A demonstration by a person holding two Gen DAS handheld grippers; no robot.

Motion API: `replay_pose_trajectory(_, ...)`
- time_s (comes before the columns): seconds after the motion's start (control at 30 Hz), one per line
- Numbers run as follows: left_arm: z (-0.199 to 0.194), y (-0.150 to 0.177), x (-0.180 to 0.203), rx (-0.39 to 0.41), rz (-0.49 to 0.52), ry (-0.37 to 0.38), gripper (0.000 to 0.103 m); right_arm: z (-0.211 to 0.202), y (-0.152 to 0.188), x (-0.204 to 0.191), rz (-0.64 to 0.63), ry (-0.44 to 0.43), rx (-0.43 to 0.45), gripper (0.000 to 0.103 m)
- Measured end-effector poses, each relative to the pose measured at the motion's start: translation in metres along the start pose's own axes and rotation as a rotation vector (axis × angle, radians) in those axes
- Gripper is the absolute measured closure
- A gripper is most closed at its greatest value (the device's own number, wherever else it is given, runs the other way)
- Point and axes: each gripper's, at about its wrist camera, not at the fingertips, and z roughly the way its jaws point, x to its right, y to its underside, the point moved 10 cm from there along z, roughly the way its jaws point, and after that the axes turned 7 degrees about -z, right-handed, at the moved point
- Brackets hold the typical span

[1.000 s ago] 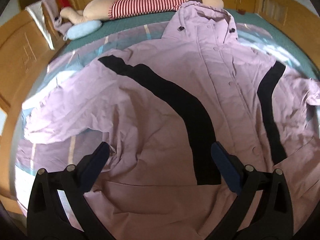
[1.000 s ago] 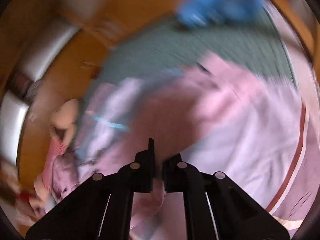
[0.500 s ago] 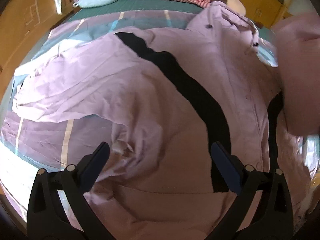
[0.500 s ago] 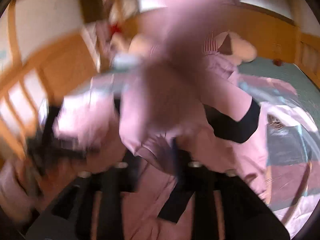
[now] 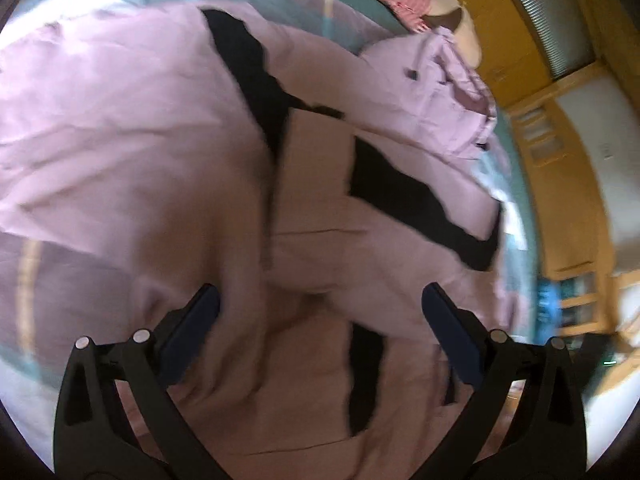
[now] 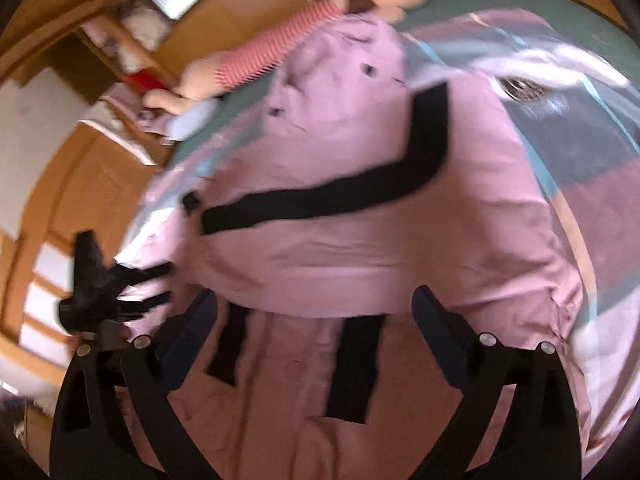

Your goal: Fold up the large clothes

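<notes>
A large pink jacket (image 5: 132,152) with black stripes lies on the bed, hood (image 5: 452,92) at the far end. Its right side and sleeve (image 5: 384,216) are folded over the middle. My left gripper (image 5: 320,312) is open and empty, hovering over the lower part of the jacket. In the right wrist view the jacket (image 6: 384,252) fills the frame with a curved black stripe (image 6: 332,200) across the folded part. My right gripper (image 6: 314,312) is open and empty above the fold's edge. The left gripper (image 6: 104,288) shows there as a dark blurred shape at the left.
The bed has a striped purple, teal and white cover (image 6: 580,128). A plush toy in a red-striped shirt (image 6: 276,48) lies at the head of the bed beside a pale blue pillow (image 6: 190,120). Wooden cabinets (image 5: 560,128) surround the bed.
My right gripper carried the jacket's right side over the middle, then opened and let it go. The left gripper's view swung to the right, still open.
</notes>
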Motion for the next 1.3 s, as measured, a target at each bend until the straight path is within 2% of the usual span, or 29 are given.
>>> replay_pose_trajectory(0.07, 0.007, -0.001, -0.001, -0.013, -0.007, -0.014, 0.002, 0.008, 0.004, 0.001, -0.015, 0.034, -0.017, 0.005)
replay_pose_trajectory(0.13, 0.006, 0.001, 0.002, -0.026, -0.009, 0.006, 0.002, 0.016, 0.008, -0.003, -0.029, 0.034, -0.037, 0.005)
replay_pose_trajectory(0.17, 0.001, -0.001, 0.005, -0.028, -0.014, 0.037, 0.002, 0.018, 0.009, -0.005, -0.036, 0.036, -0.044, 0.005)
replay_pose_trajectory(0.27, -0.025, -0.008, 0.02, -0.008, -0.052, 0.203, 0.002, 0.019, 0.014, -0.007, -0.049, 0.034, -0.051, 0.005)
replay_pose_trajectory(0.3, -0.031, -0.007, 0.024, -0.009, -0.059, 0.238, 0.002, 0.019, 0.016, -0.007, -0.054, 0.033, -0.053, 0.005)
replay_pose_trajectory(0.33, -0.03, -0.004, 0.025, -0.023, -0.057, 0.238, 0.002, 0.019, 0.017, -0.007, -0.057, 0.034, -0.056, 0.005)
replay_pose_trajectory(0.47, 0.012, 0.021, 0.027, -0.163, -0.031, 0.182, 0.002, 0.025, 0.022, -0.001, -0.054, 0.051, -0.068, 0.005)
replay_pose_trajectory(0.5, 0.019, 0.021, 0.023, -0.158, -0.038, 0.156, 0.002, 0.028, 0.022, 0.001, -0.05, 0.056, -0.073, 0.005)
replay_pose_trajectory(0.63, 0.035, 0.01, 0.015, -0.056, -0.032, 0.057, 0.003, 0.039, 0.024, 0.01, -0.028, 0.077, -0.09, 0.005)
replay_pose_trajectory(0.7, 0.036, 0.005, 0.013, -0.01, -0.001, -0.013, 0.029, 0.043, 0.025, 0.014, 0.003, 0.057, -0.103, 0.005)
replay_pose_trajectory(0.73, 0.039, 0.004, 0.012, -0.005, 0.042, -0.067, 0.066, 0.045, 0.025, 0.017, 0.023, 0.048, -0.107, 0.005)
replay_pose_trajectory(0.77, 0.042, 0.004, 0.011, -0.018, 0.065, -0.077, 0.07, 0.046, 0.024, 0.021, 0.05, 0.036, -0.108, 0.005)
replay_pose_trajectory(0.83, 0.038, 0.002, 0.015, 0.013, 0.056, -0.04, 0.077, 0.047, 0.023, 0.029, 0.105, 0.011, -0.108, 0.005)
replay_pose_trajectory(0.93, 0.024, 0.002, 0.03, 0.085, 0.114, -0.077, 0.078, 0.048, 0.017, 0.045, 0.214, -0.039, -0.084, 0.005)
replay_pose_trajectory(1.07, -0.012, 0.014, 0.061, 0.202, 0.25, -0.122, 0.079, 0.048, 0.009, 0.061, 0.279, -0.034, -0.066, 0.018)
replay_pose_trajectory(1.2, -0.035, 0.043, 0.071, 0.23, 0.315, -0.139, 0.079, 0.044, 0.015, 0.06, 0.297, -0.045, -0.068, 0.018)
replay_pose_trajectory(1.23, -0.037, 0.049, 0.067, 0.222, 0.314, -0.141, 0.079, 0.043, 0.017, 0.06, 0.287, -0.035, -0.064, 0.023)
replay_pose_trajectory(1.3, -0.037, 0.053, 0.058, 0.209, 0.295, -0.142, 0.079, 0.039, 0.019, 0.062, 0.259, 0.01, -0.048, 0.046)
